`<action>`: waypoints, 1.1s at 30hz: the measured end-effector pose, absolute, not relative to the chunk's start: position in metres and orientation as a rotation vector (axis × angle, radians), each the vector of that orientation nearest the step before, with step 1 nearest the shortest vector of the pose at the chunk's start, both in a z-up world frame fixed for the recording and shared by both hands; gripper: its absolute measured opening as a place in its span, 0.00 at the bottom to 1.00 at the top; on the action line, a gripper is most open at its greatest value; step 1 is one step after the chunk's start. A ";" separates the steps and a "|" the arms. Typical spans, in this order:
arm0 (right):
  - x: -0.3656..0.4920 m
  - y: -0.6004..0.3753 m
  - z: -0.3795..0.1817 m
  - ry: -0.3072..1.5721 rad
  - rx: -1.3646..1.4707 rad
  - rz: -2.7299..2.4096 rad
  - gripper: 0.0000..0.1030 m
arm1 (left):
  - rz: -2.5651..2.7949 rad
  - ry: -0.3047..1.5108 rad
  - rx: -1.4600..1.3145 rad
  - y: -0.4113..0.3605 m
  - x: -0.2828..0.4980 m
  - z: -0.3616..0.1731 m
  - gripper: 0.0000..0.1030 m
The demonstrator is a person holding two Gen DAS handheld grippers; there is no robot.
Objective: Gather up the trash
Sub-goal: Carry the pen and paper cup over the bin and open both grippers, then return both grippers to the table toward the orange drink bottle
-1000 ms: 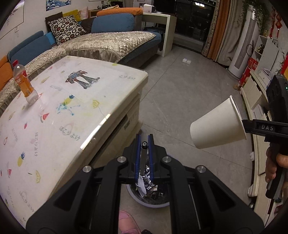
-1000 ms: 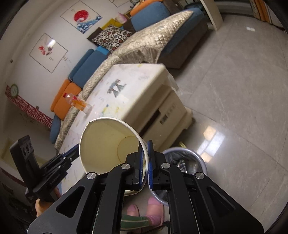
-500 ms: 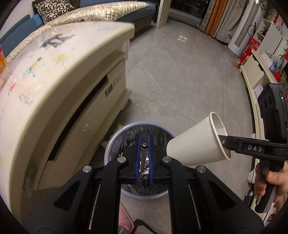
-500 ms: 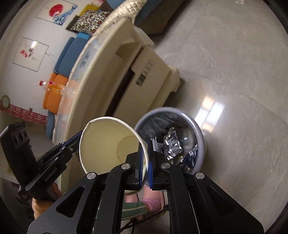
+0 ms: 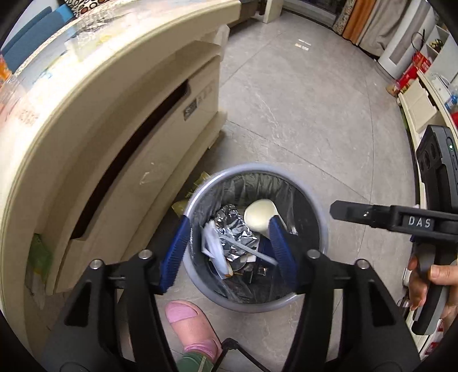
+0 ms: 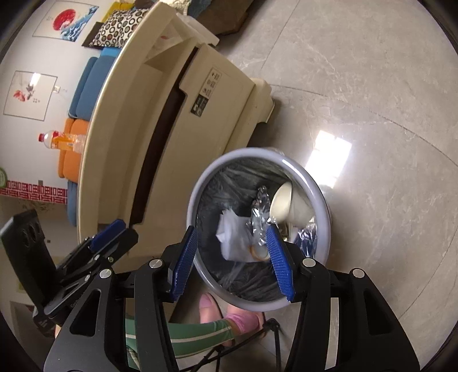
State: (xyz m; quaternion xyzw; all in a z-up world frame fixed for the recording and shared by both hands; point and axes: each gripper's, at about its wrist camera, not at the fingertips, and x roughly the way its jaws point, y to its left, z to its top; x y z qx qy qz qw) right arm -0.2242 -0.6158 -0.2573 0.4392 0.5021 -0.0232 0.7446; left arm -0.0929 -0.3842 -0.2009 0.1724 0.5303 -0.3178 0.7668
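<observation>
Grey tiled floor (image 5: 300, 120); cream table (image 5: 86, 120); blue sofa (image 6: 86, 83); framed wall pictures (image 6: 28, 94); orange curtains (image 5: 355, 20)

A home living room: sofa cushions (image 6: 110, 28), wall pictures (image 6: 30, 96) (framed).

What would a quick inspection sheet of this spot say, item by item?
Surface: grey tiled floor, glossy.
Job's things: paper cup lies on its side in the grey bin, with foil wrapper and crumpled white paper.
Clutter: yellowish scrap on the floor beside the bin.
Grippers: left gripper and right gripper both above the bin, jaws opening, nothing between them.
Cables: thin black cable near a pink slipper.
Surroundings: cream table; orange bottle on it.
</observation>
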 end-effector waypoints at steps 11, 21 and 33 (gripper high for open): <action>-0.201 -0.602 -0.206 1.038 0.889 0.019 0.51 | -0.692 1.062 0.253 -0.343 -0.067 -0.145 0.56; -0.122 -0.533 -0.112 0.970 0.703 0.203 0.56 | -0.479 0.956 0.186 -0.235 0.000 -0.076 0.61; 0.030 -0.396 -0.040 0.909 0.511 0.428 0.63 | -0.291 0.907 0.100 -0.114 0.107 -0.040 0.70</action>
